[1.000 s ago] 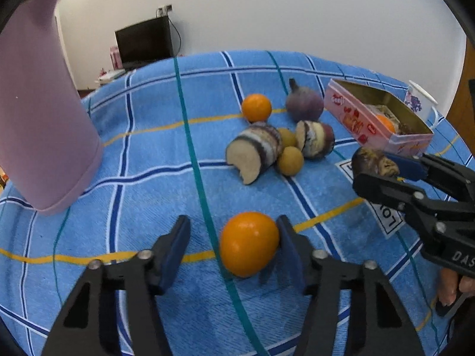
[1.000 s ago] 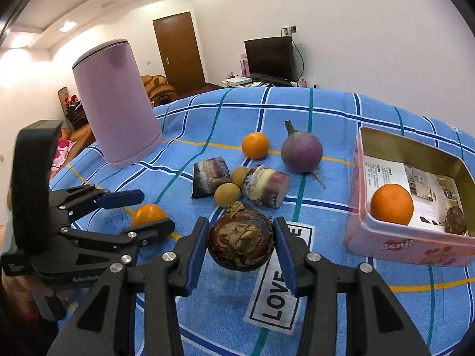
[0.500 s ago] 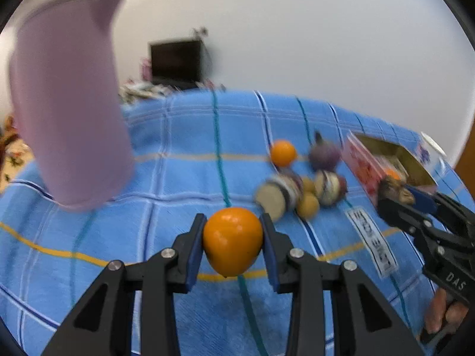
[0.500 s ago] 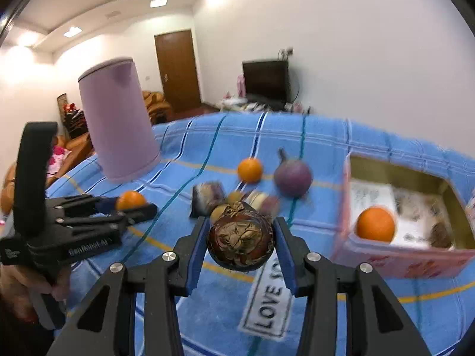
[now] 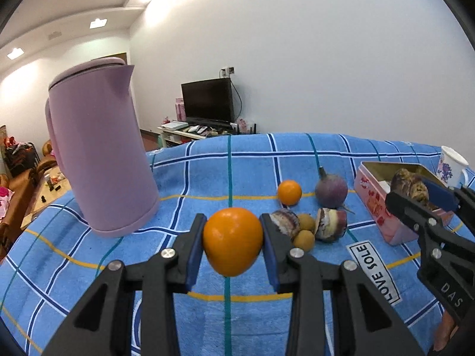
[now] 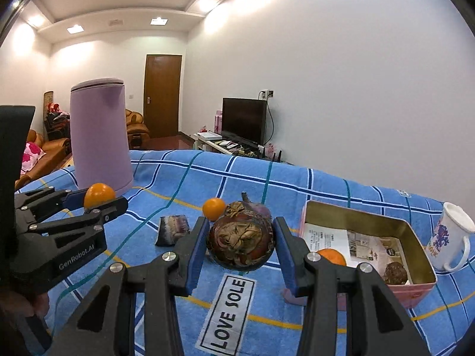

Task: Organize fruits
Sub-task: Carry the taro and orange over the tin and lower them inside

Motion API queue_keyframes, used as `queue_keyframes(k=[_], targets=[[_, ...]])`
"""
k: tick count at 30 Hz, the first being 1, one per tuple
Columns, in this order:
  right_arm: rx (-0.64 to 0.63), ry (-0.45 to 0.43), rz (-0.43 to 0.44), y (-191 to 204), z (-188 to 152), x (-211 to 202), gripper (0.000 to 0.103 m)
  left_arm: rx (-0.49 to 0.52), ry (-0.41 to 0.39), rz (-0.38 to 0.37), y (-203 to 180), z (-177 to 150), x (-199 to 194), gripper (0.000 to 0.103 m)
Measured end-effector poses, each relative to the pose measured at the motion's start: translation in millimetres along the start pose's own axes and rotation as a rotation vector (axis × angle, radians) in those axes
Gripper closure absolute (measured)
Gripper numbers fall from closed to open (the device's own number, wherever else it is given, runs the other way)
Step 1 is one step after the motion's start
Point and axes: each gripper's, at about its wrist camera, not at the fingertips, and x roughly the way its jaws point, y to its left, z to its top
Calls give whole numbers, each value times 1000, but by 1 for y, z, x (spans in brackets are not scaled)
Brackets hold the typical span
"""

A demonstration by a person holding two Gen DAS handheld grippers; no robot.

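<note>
Left gripper (image 5: 233, 244) clamping orange (image 5: 232, 241), clear above cloth (image 5: 207, 172)

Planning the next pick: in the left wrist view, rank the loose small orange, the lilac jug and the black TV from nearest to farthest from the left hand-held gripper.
1. Loose small orange, ahead, slightly right.
2. Lilac plastic jug, left on the cloth.
3. Black TV, against the far wall.

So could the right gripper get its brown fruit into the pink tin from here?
Probably yes. The right gripper holds the brown fruit lifted off the cloth, and the pink tin beside it is open-topped, with bare floor between its orange and small brown fruit.
</note>
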Motion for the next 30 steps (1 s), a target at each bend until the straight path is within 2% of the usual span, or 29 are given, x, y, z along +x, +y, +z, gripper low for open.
queue_keyframes(k=[7,30], targets=[[9,4,-25,-14,-3,-2,57,19,10,4,-14,-2,-2,65],[39,16,-157,-87,-13,-14,57,78,6,-90,-101,8,5,65]])
